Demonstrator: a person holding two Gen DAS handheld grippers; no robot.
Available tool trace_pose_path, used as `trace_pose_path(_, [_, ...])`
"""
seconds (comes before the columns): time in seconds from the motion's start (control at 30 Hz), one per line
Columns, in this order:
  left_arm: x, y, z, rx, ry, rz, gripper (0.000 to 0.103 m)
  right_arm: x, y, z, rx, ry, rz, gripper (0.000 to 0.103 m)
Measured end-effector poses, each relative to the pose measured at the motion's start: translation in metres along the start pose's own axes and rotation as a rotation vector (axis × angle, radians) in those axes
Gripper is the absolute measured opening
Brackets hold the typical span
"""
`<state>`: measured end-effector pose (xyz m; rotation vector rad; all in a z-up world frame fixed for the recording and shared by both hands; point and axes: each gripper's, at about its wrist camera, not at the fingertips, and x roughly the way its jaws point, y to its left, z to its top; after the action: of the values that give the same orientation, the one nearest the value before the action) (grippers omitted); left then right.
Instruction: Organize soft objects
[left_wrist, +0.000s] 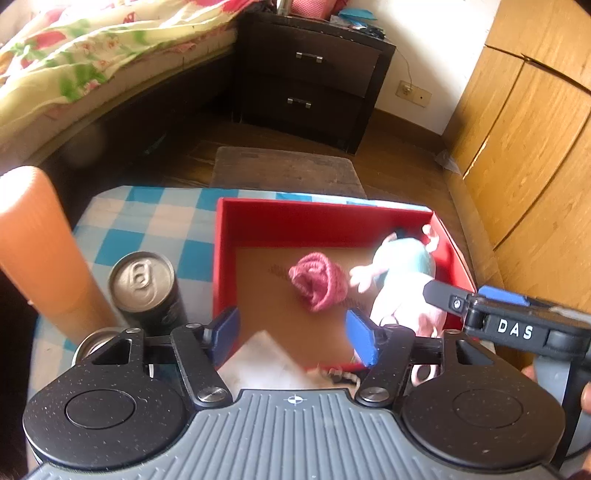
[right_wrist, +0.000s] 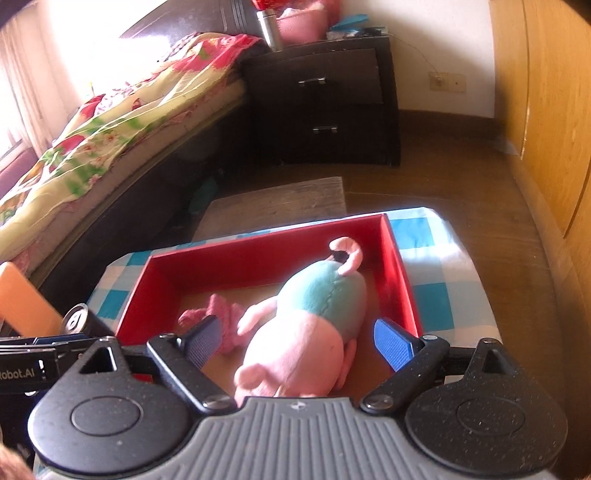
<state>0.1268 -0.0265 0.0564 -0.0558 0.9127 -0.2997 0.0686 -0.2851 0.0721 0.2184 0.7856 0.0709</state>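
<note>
Red box (left_wrist: 325, 218), centre frame, on blue-checked cloth (left_wrist: 147, 221): holds pink knitted item (left_wrist: 319, 286) mid-floor and pink-and-teal plush toy (right_wrist: 317, 314) along its right side. Left gripper (left_wrist: 295, 332): jaws apart, empty. Right gripper (right_wrist: 299, 345): jaws wide, straddling plush, pads clear. Dark can (left_wrist: 146, 284), orange cylinder (left_wrist: 40, 251): left of box

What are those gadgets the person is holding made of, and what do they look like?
Both match: the left gripper and right gripper have blue ribbed pads on black speckled linkage arms with silver screws, above a grey ridged body. White lettering marks the side.
</note>
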Motion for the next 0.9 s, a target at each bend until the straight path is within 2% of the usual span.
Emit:
trace_pose_path(0.2, [-0.017,0.008,-0.018,0.005,0.012,-0.019,0.066,-0.01,0.0,-0.013,0.001,0.024,0.022,0.069])
trace_pose_path(0.37, [-0.028,0.016,-0.029,-0.001,0.002,-0.027,0.071,-0.02,-0.001,-0.022,0.01,0.027,0.026,0.069])
trace_pose_path(0.5, [-0.018,0.013,-0.026,0.021,0.017,-0.057,0.071,-0.026,0.0,-0.027,0.031,0.03,0.047,0.069])
trace_pose_path(0.77, [0.008,-0.003,-0.004,0.083,-0.019,-0.031,0.073,-0.025,0.012,-0.034,-0.01,0.048,0.071,0.07])
trace_pose_path(0.9, [0.028,-0.002,-0.003,0.083,0.034,-0.004,0.073,-0.023,0.008,-0.035,-0.01,0.055,0.078,0.069])
